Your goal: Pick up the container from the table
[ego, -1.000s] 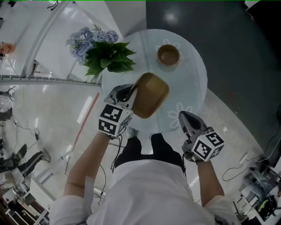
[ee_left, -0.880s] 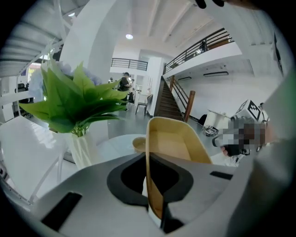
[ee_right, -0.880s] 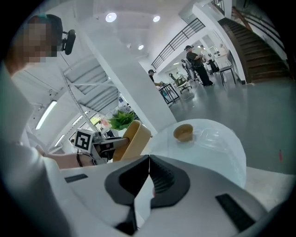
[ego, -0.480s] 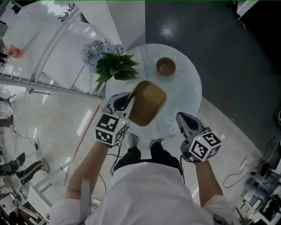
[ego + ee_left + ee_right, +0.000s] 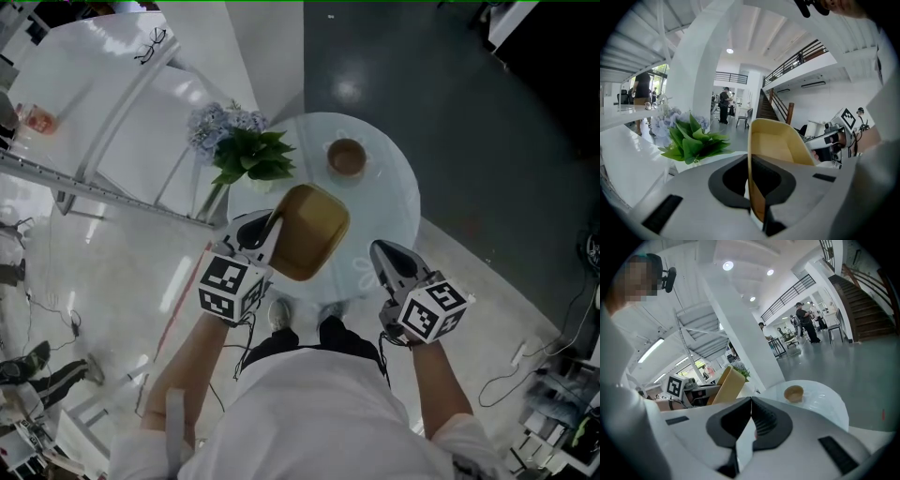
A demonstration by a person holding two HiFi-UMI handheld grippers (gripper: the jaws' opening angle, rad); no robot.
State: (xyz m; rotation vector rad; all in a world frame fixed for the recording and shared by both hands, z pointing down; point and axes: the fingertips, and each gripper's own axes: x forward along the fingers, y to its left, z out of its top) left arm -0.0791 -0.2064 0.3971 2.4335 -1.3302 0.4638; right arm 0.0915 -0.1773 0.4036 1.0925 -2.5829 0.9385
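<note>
Your left gripper [image 5: 269, 228] has its jaws pinched on one wall of the tan container [image 5: 314, 230], holding it tilted over the near edge of the round table [image 5: 398, 202]. Your right gripper [image 5: 382, 255] hangs nearby, its jaws pressed together on nothing.

tan squarish container [image 5: 309, 232], tilted, above the table edge

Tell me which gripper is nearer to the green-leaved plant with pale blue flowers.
Left. The left gripper, shut on the tan rounded-square container, is close to the green-leaved plant. The right gripper, shut and empty, is farther off, across the container.
</note>
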